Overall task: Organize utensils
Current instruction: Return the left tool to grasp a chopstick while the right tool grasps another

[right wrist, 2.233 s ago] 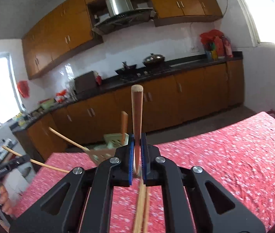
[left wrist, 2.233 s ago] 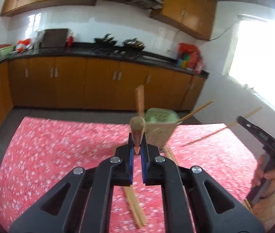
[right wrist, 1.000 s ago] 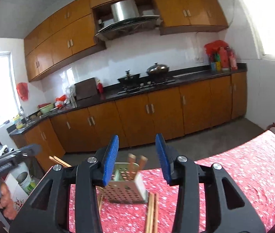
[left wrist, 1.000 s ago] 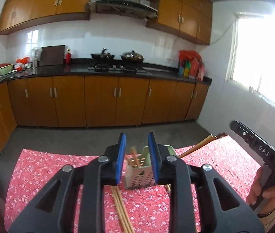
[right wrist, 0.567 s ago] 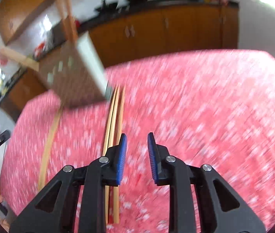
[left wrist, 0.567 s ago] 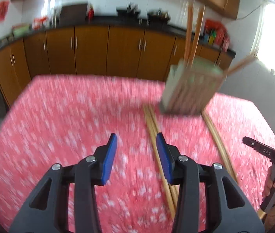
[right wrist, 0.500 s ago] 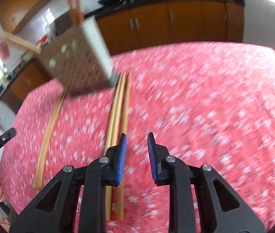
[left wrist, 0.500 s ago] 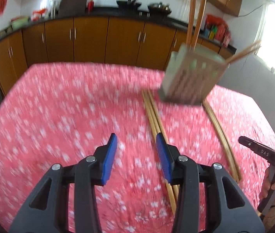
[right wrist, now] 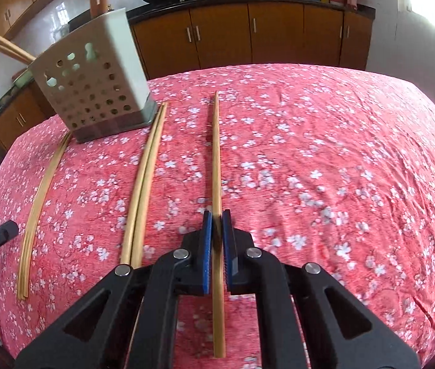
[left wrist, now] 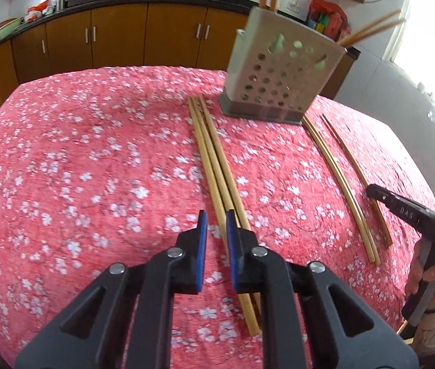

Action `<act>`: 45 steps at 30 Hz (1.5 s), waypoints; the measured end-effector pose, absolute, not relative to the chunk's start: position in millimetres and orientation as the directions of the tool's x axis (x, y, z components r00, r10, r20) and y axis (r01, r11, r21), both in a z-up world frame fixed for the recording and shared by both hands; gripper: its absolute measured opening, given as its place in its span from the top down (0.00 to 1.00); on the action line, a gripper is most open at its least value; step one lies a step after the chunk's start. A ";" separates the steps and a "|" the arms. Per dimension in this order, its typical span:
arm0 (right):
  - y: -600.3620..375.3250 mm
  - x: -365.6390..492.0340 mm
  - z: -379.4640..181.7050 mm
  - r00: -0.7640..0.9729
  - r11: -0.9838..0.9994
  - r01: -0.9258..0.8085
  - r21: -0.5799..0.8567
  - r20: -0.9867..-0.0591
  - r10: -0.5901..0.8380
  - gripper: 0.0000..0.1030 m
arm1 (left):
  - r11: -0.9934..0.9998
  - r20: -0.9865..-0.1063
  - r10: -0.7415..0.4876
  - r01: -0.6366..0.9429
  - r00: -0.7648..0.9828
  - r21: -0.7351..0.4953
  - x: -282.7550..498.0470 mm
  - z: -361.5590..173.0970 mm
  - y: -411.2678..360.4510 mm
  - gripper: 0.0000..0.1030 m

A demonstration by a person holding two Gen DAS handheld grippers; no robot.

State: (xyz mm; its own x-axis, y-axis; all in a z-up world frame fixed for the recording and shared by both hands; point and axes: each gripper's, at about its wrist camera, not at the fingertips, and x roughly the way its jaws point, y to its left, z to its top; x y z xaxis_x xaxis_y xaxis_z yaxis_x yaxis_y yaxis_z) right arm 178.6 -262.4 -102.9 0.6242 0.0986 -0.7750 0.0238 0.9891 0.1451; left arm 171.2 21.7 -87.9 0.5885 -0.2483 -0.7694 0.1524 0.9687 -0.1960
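A perforated utensil holder (left wrist: 282, 70) stands on the red flowered tablecloth (left wrist: 94, 169) with several chopsticks in it; it also shows in the right wrist view (right wrist: 94, 86). My left gripper (left wrist: 216, 218) is low over a bundle of chopsticks (left wrist: 214, 160), its jaws narrowly apart around one stick's near part. My right gripper (right wrist: 216, 216) has its jaws closing around a single chopstick (right wrist: 216, 153) that lies on the cloth; whether they clamp it I cannot tell. A pair of chopsticks (right wrist: 143, 181) lies left of it.
More chopsticks lie at the right in the left wrist view (left wrist: 337, 178) and at the left in the right wrist view (right wrist: 42, 190). The other hand-held gripper (left wrist: 417, 215) shows at the right edge. Kitchen cabinets (right wrist: 248, 30) stand beyond the table.
Both grippers let go of chopsticks in the holder, opened, then swung down to the cloth. Now both jaws have narrowed around chopsticks that lie on the table.
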 end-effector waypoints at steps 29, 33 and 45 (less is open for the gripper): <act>-287.3 189.9 -103.7 0.640 0.991 0.061 0.116 -0.767 0.050 0.92 | 0.993 -0.772 -0.081 -0.019 0.630 -0.120 195.5 -103.4 70.7 0.91; -285.4 189.2 -104.1 0.640 0.992 0.060 0.110 -0.767 0.046 0.92 | 0.987 -0.767 -0.100 -0.031 0.634 -0.155 194.9 -102.5 73.7 0.91; -280.1 191.5 -106.2 0.639 0.995 0.059 0.086 -0.769 0.029 0.91 | 0.988 -0.768 -0.088 -0.041 0.634 -0.148 195.4 -102.5 70.5 0.91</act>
